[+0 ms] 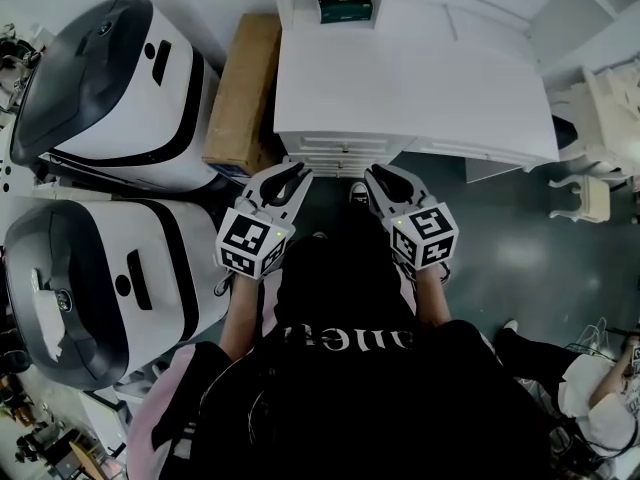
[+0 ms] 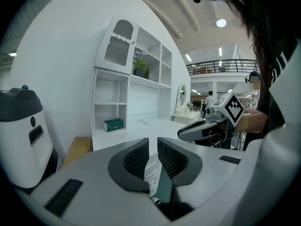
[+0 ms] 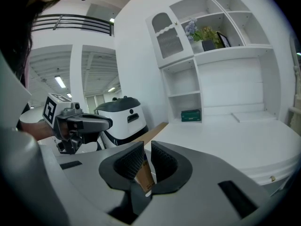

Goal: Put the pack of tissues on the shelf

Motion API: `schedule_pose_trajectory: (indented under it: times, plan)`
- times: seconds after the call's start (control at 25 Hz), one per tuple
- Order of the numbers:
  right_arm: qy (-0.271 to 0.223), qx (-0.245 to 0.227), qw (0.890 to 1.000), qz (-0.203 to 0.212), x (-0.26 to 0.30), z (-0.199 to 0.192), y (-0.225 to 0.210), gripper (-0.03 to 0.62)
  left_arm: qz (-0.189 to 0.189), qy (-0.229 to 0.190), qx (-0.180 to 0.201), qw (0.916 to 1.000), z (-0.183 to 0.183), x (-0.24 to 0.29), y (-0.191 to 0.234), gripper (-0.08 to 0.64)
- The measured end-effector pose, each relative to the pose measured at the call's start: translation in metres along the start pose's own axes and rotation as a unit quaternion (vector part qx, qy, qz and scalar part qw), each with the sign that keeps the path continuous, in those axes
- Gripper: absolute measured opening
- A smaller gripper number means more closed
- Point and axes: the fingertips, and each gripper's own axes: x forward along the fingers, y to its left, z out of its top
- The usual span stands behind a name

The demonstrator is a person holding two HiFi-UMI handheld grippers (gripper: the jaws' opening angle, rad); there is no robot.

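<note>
Pack of tissues: the green pack of tissues [image 1: 344,7] sits in the lowest open compartment of the white shelf unit [image 2: 96,102], at the back left corner of the desk top [image 1: 420,88], well apart from both grippers.
Left gripper: the left gripper [image 1: 287,178] hangs just off the desk's front edge, fingers pressed together, nothing between them.
Right gripper: the right gripper [image 1: 383,180] is alongside it, jaws closed on nothing. The brown glimpsed past them is the cardboard box [image 1: 243,93] standing by the desk's left side.
Done: the placing, by the look of it. The pack rests in its compartment with no grip on it.
Left to do: nothing I can see, unless a higher shelf was meant.
</note>
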Motion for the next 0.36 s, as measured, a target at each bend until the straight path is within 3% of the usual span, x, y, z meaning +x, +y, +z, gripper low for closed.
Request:
schedule_pose_trajectory:
  times: [0.36]
  plan:
    - [0.003,-0.002,1.0,0.001,0.0101,0.0037,0.002,0.075,0.009,0.001,-0.006,0.9999,-0.0032,-0.0097,0.0095,0.066]
